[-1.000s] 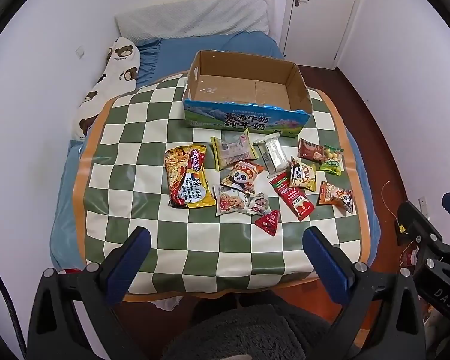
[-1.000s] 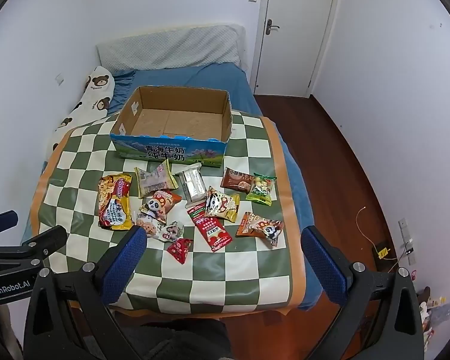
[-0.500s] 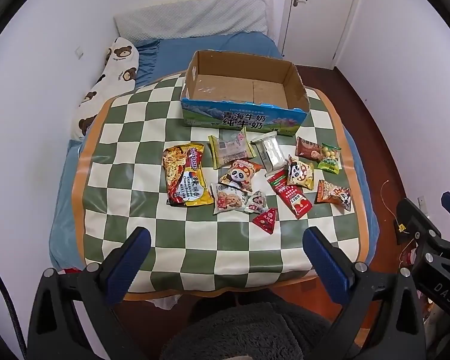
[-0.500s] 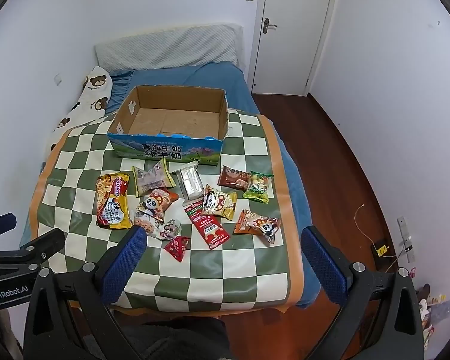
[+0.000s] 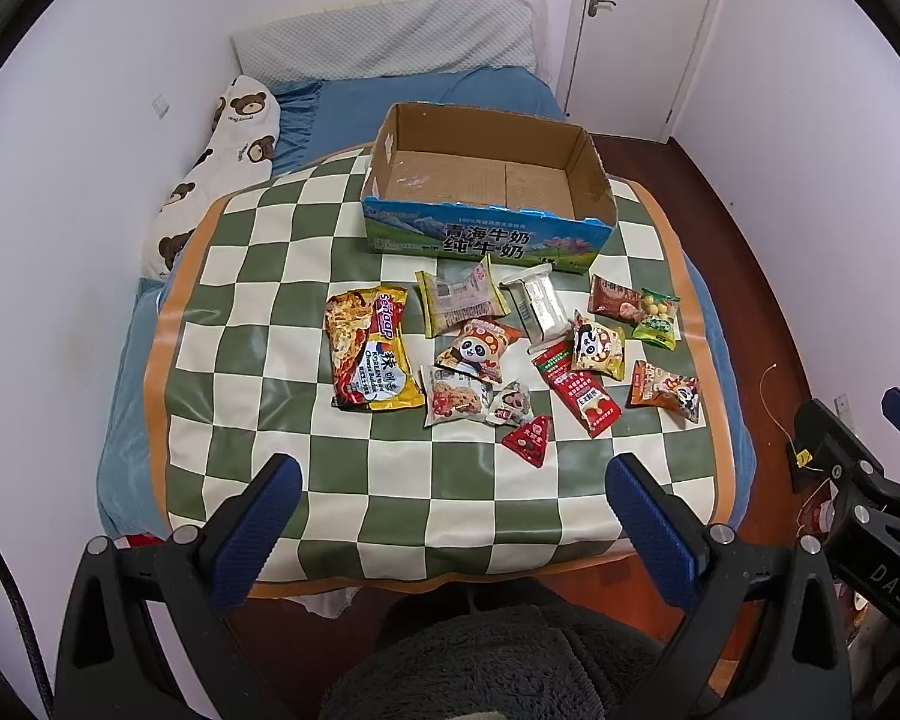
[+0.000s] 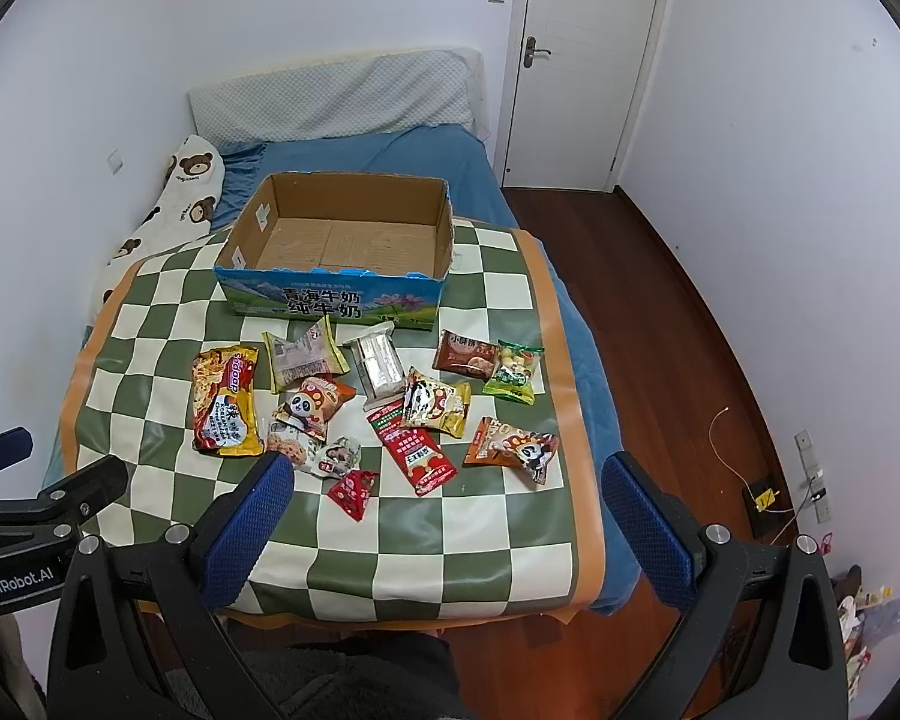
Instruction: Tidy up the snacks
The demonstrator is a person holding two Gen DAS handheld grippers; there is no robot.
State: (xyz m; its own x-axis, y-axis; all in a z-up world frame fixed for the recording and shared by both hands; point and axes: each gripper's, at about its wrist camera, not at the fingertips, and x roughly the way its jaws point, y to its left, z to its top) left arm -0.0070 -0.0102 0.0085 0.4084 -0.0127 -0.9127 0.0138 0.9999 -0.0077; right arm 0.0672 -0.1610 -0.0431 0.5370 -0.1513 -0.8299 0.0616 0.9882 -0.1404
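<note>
Left wrist view takes in a bed (image 5: 426, 93) with a blue sheet against the far wall, and on it a green and white checked mat (image 5: 258, 324) with an orange border. At the far side of the mat stands an open cardboard box (image 5: 486, 180) with a blue printed front, and nothing lies inside it. Just in front of the box the snacks are scattered flat on the mat, none of them in the box. Largest of them is a noodle packet (image 5: 372, 357) in red and yellow at the left end of the group. Near it, close to the box, lies a yellow-edged wrapper (image 5: 459, 300), and beside that a clear silver packet (image 5: 537, 306). A long red sachet (image 5: 576, 387) lies at a slant near the middle, touching a yellow panda packet (image 5: 597, 345). Toward the right edge sit a brown packet (image 5: 615, 306) and a green bag (image 5: 657, 321), touching one another, with an orange panda packet (image 5: 666, 390) nearer the camera. A small red triangular packet (image 5: 531, 438) lies nearest the grippers. Both the left gripper (image 5: 450, 516) and the right gripper (image 6: 447, 510) hang above the near edge of the mat, well apart from the snacks, each with its blue-padded jaws spread wide and nothing between them.
</note>
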